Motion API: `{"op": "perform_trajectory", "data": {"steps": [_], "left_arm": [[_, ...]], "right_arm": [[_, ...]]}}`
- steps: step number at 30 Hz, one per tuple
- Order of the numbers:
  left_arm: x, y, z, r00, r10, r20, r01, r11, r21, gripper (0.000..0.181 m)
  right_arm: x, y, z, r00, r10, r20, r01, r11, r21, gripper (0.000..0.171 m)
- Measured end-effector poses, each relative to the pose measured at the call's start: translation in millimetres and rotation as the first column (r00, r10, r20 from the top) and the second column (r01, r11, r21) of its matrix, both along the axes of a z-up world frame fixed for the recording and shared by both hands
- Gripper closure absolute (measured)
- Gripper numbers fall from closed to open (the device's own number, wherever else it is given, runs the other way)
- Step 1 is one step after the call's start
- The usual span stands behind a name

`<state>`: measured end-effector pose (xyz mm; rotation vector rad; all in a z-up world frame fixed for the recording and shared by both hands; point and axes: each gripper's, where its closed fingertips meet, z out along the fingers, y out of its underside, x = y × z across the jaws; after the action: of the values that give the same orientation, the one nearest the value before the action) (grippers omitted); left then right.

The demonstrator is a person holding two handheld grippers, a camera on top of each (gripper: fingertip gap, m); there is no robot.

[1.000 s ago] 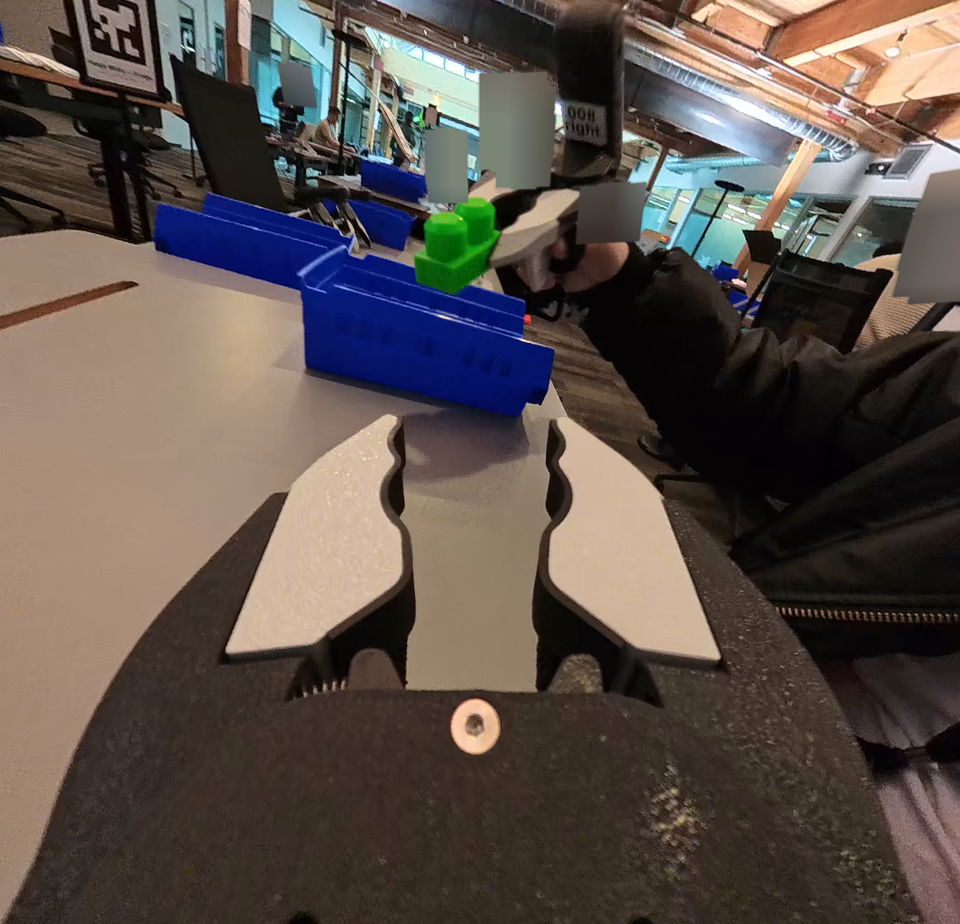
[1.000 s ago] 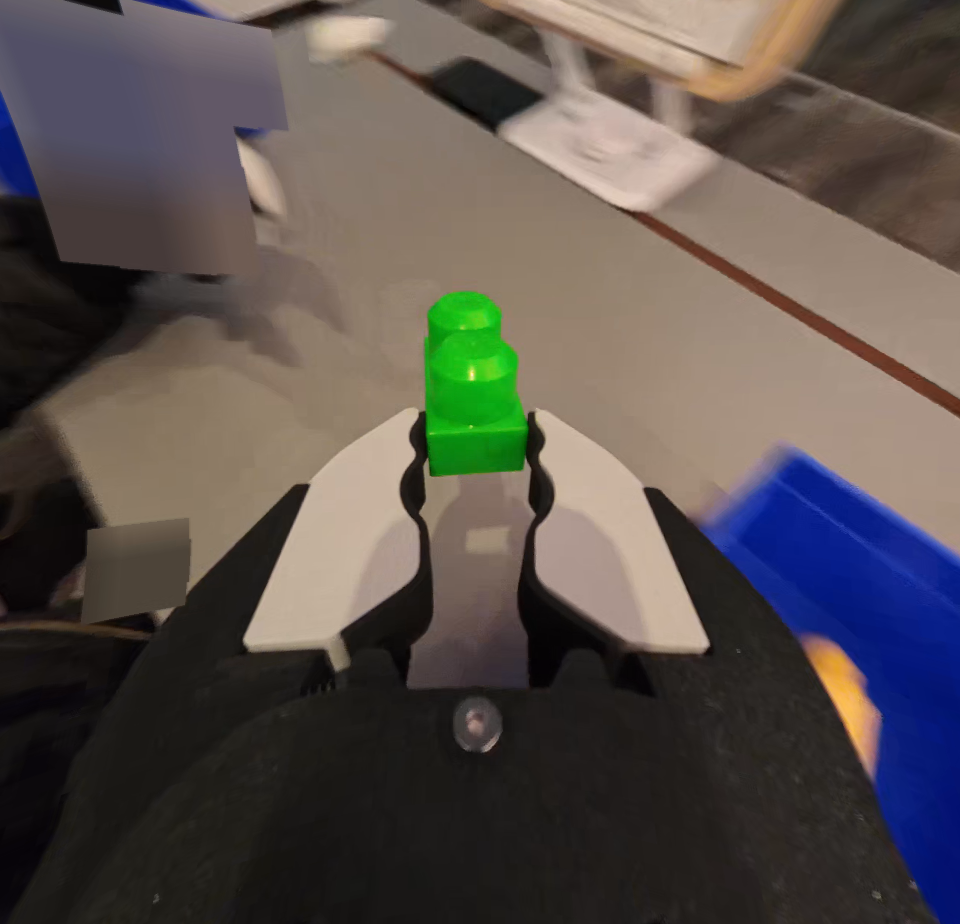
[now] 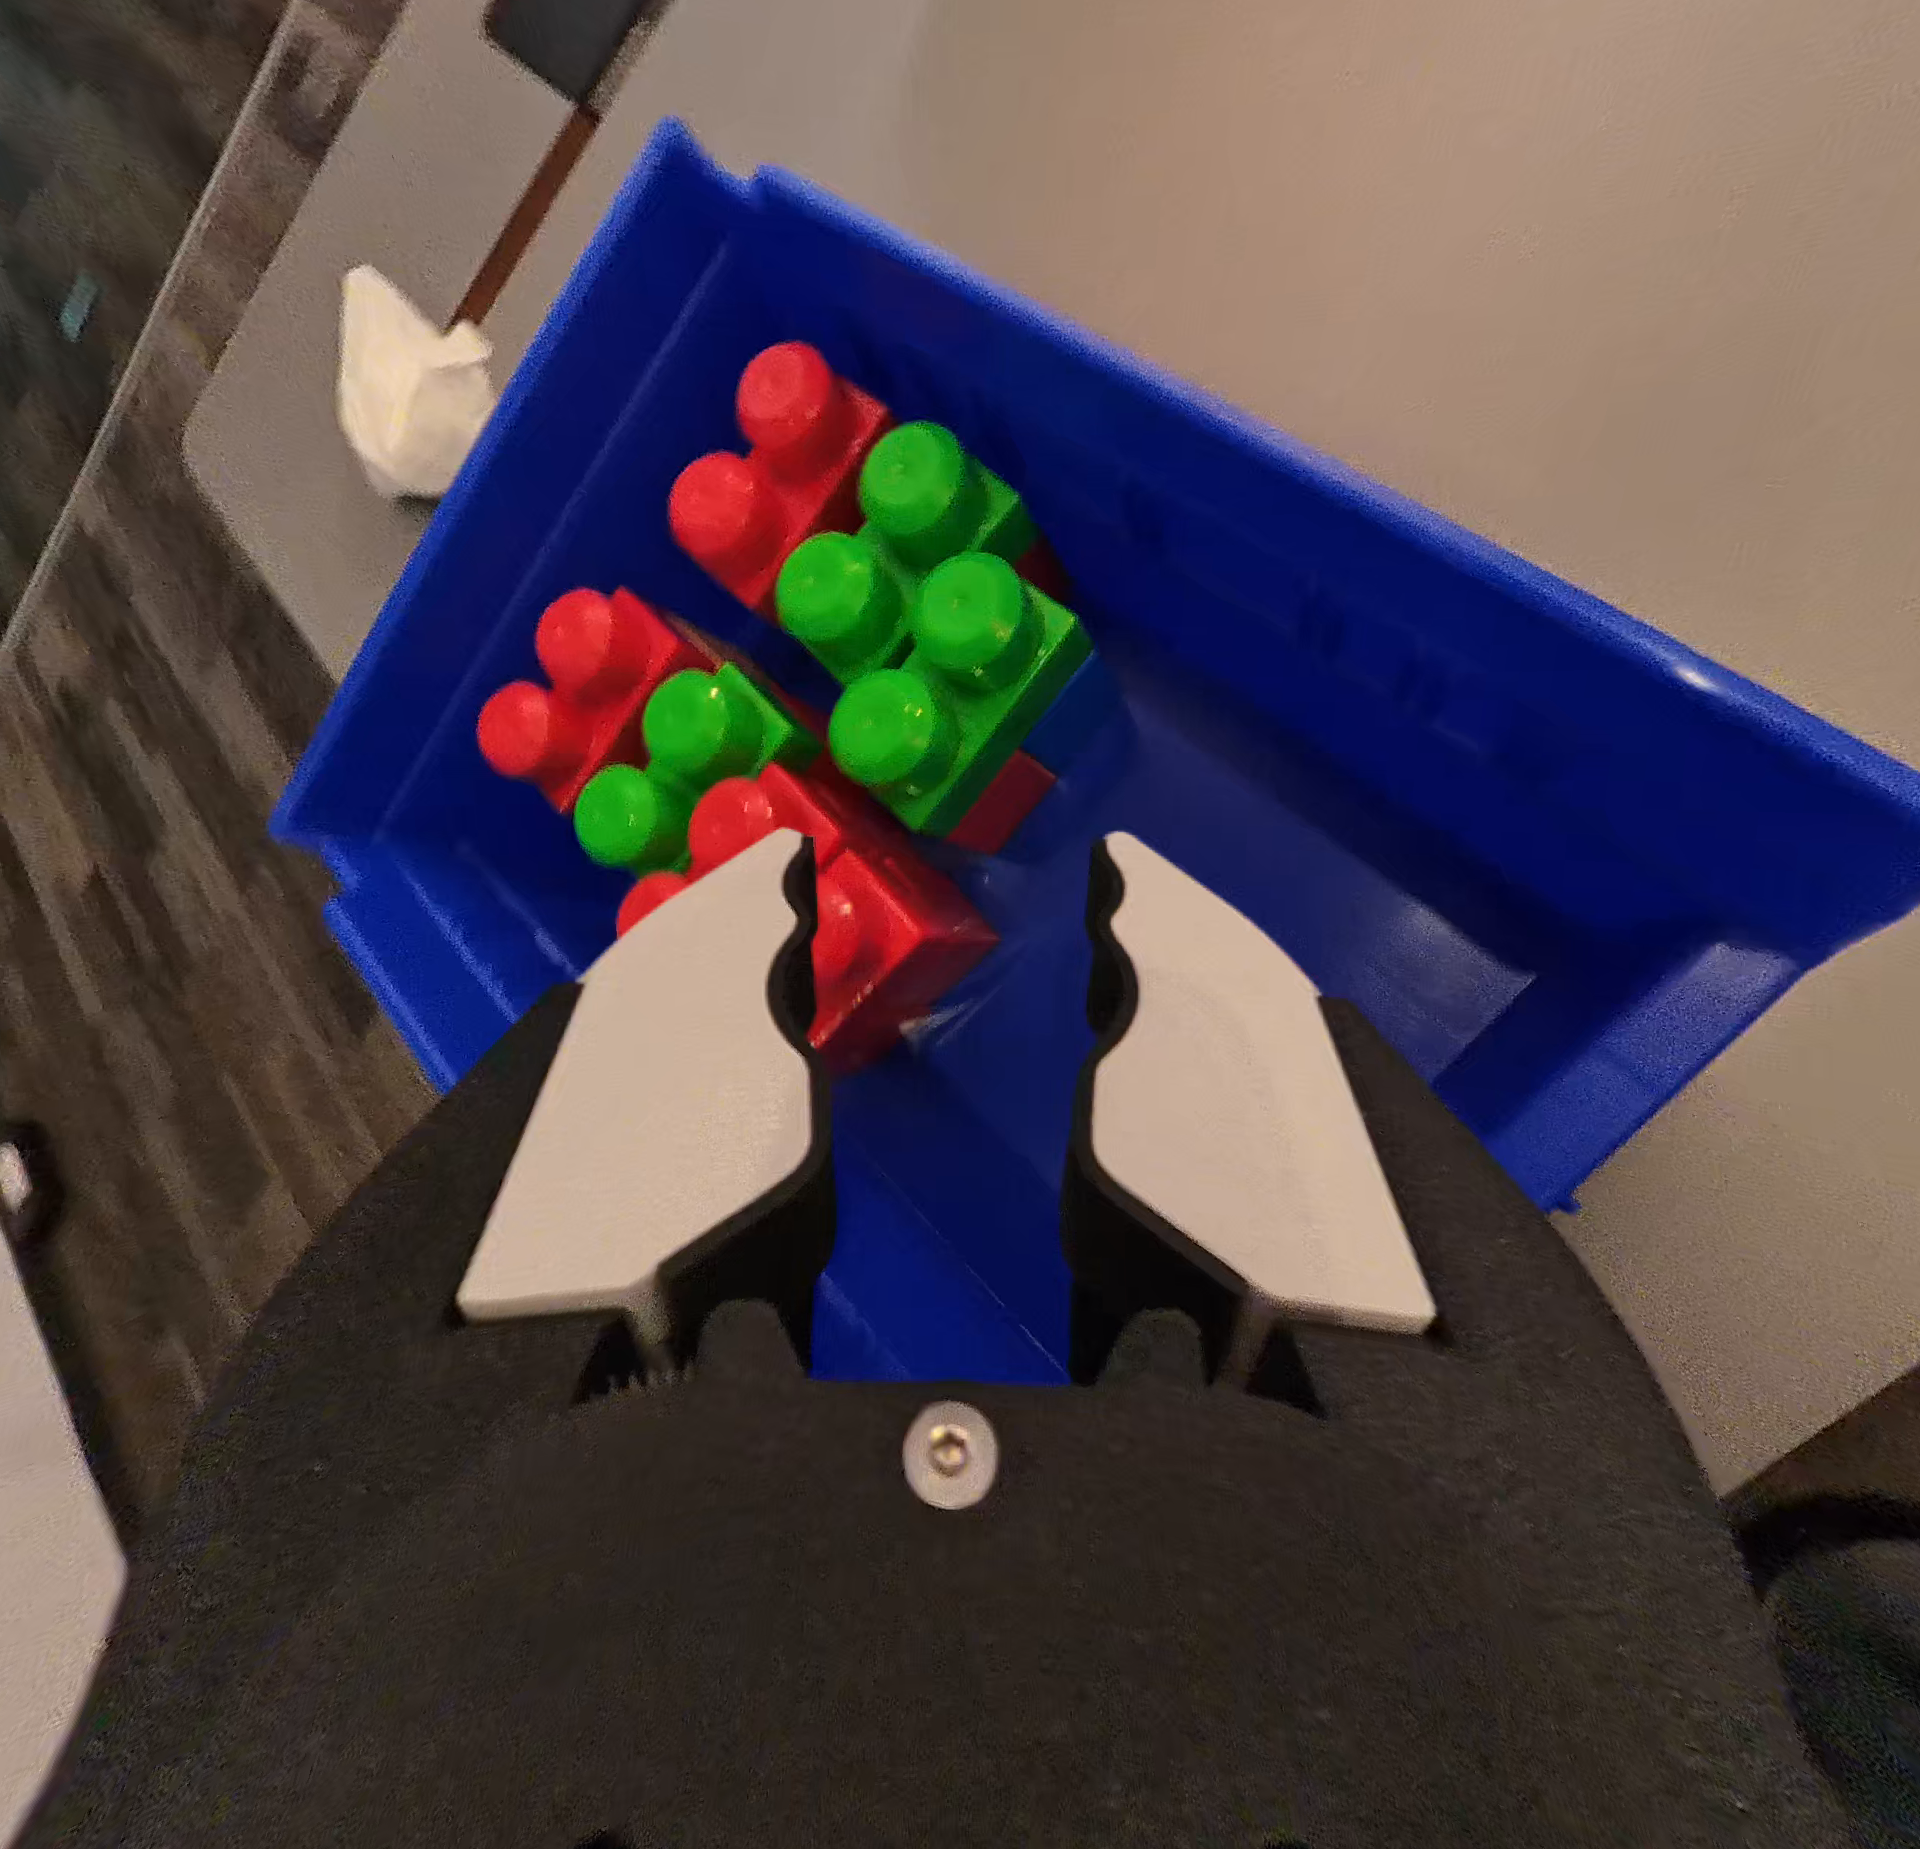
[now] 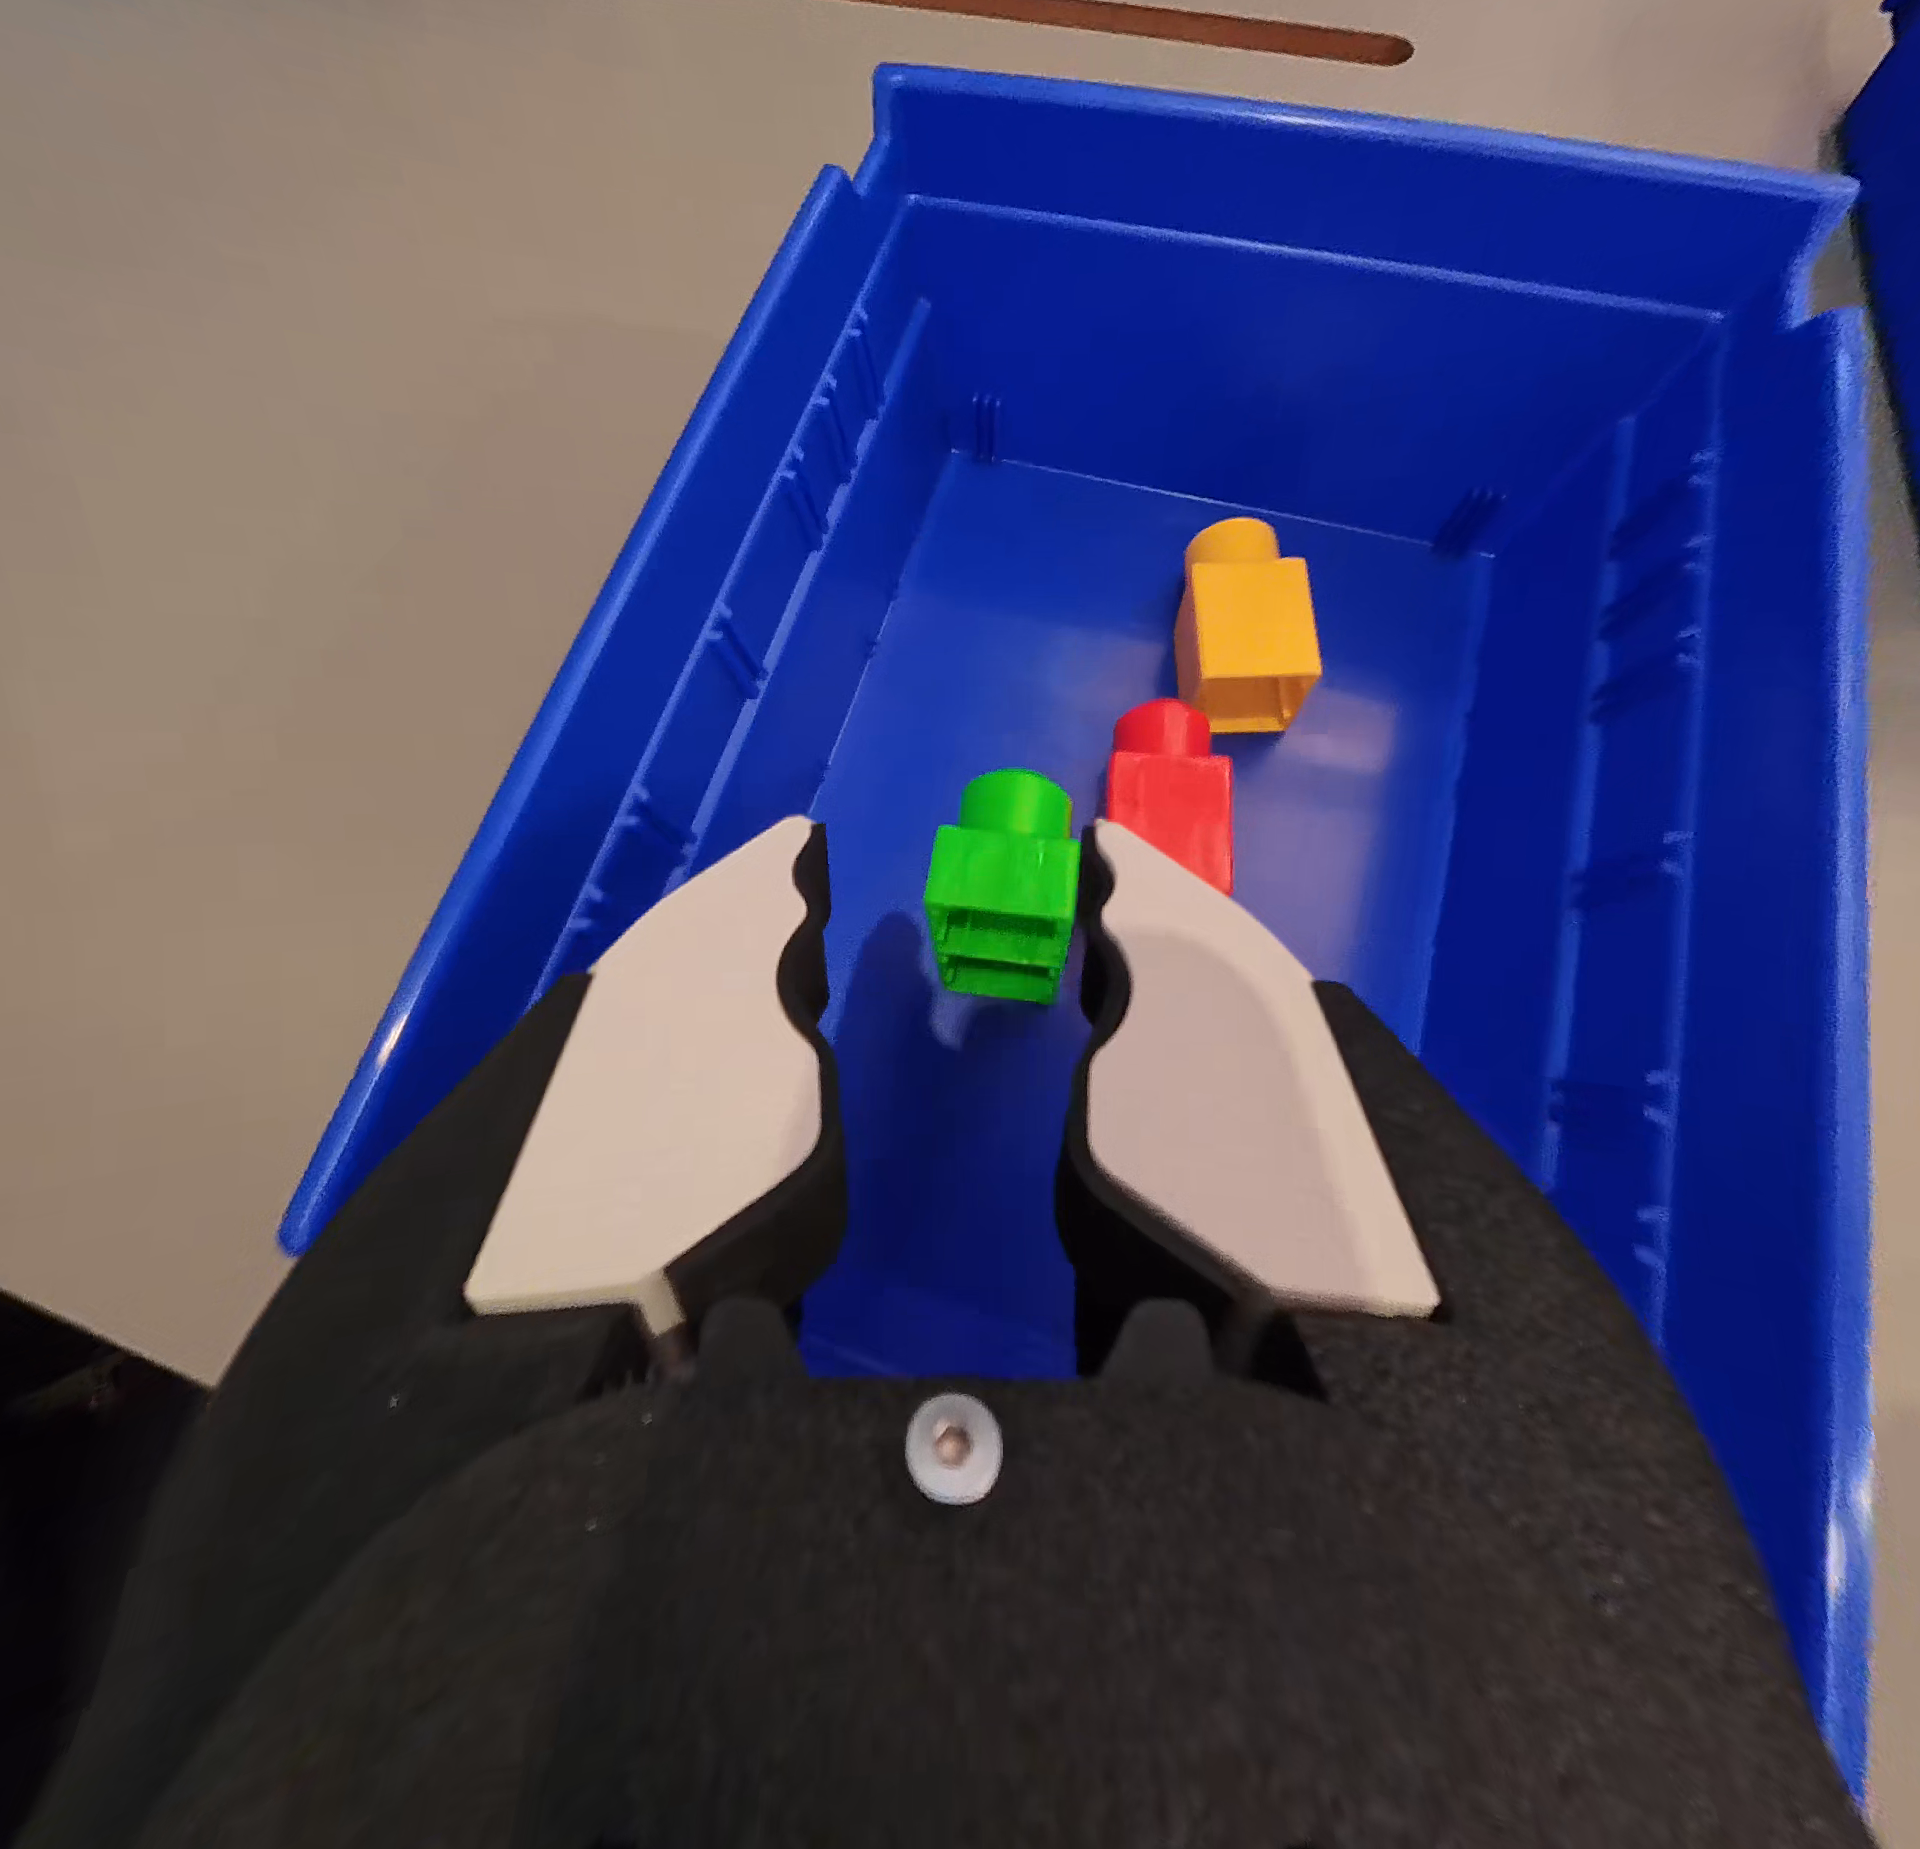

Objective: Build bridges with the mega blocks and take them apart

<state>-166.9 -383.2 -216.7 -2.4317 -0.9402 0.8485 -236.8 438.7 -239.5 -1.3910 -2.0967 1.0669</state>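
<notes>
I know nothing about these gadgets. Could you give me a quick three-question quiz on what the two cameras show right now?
1. True or false: the right gripper grips the green block.
2. How many blocks lie in the blue bin in the right wrist view?
3. Which block colours fill the bin under the left gripper: A red and green, B yellow and blue?

Key: 1 false, the fingers are spread and the block lies in the bin; 2 three; 3 A.

Soft even indoor light, slight motion blur, wide-angle edge distortion
</notes>
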Motion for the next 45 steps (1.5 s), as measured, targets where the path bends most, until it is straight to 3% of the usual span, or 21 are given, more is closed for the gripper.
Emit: {"op": "perform_trajectory", "data": {"steps": [3, 7, 10, 16, 22, 28, 31, 35, 40, 43, 45], "left_arm": [[-20.8, 5.1, -5.8, 0.995, -0.099, 0.032, 0.102, 0.983, -0.152, 0.129], [-38.2, 7.9, -30.0, 0.976, -0.152, 0.158, 0.188, 0.95, -0.248, 0.131], [-42.9, 3.2, -50.7, 0.96, -0.128, 0.248, 0.195, 0.944, -0.266, 0.127], [-47.4, 14.1, -48.4, 0.967, -0.127, 0.22, 0.163, 0.975, -0.154, 0.142], [-35.2, 4.8, -12.1, 0.988, -0.06, 0.142, 0.073, 0.993, -0.093, 0.147], [-27.2, 17.6, 80.6, 0.995, 0.0, -0.096, 0.009, 0.995, 0.095, 0.147], [-28.4, 65.7, 132.1, 0.974, -0.032, -0.224, 0.093, 0.959, 0.268, 0.148], [-32.1, 178.6, 169.6, 0.924, -0.163, -0.345, 0.313, 0.842, 0.44, 0.148], [-26.7, 344.8, 173.7, 0.826, -0.372, -0.423, 0.562, 0.599, 0.571, 0.148], [-20.1, 418.1, 171.0, 0.776, -0.456, -0.436, 0.624, 0.454, 0.635, 0.151], [-19.1, 451.9, 165.3, 0.757, -0.489, -0.433, 0.636, 0.401, 0.659, 0.151]], "right_arm": [[10.6, 1.3, 3.7, 1.0, -0.002, 0.008, 0.002, 1.0, -0.031, 0.127], [22.6, 0.2, 6.1, 1.0, -0.002, 0.023, 0.004, 0.997, -0.074, 0.129], [28.8, -3.4, 5.0, 0.999, 0.011, 0.04, -0.008, 0.996, -0.089, 0.129], [26.9, -25.5, 11.5, 0.998, 0.064, 0.025, -0.061, 0.993, -0.106, 0.13], [19.8, -68.9, 41.4, 0.984, 0.169, -0.052, -0.173, 0.98, -0.096, 0.131], [22.1, -123.5, 67.2, 0.948, 0.295, -0.119, -0.302, 0.952, -0.054, 0.131], [24.5, -167.1, 83.5, 0.909, 0.378, -0.174, -0.397, 0.914, -0.086, 0.131], [37.7, -242.5, 106.6, 0.806, 0.527, -0.269, -0.579, 0.797, -0.175, 0.126], [52.5, -311.6, 131.9, 0.676, 0.618, -0.4, -0.73, 0.636, -0.25, 0.109], [48.2, -324.0, 139.3, 0.679, 0.594, -0.431, -0.729, 0.612, -0.307, 0.095], [50.6, -328.3, 139.8, 0.683, 0.601, -0.416, -0.731, 0.554, -0.399, 0.094]]}}
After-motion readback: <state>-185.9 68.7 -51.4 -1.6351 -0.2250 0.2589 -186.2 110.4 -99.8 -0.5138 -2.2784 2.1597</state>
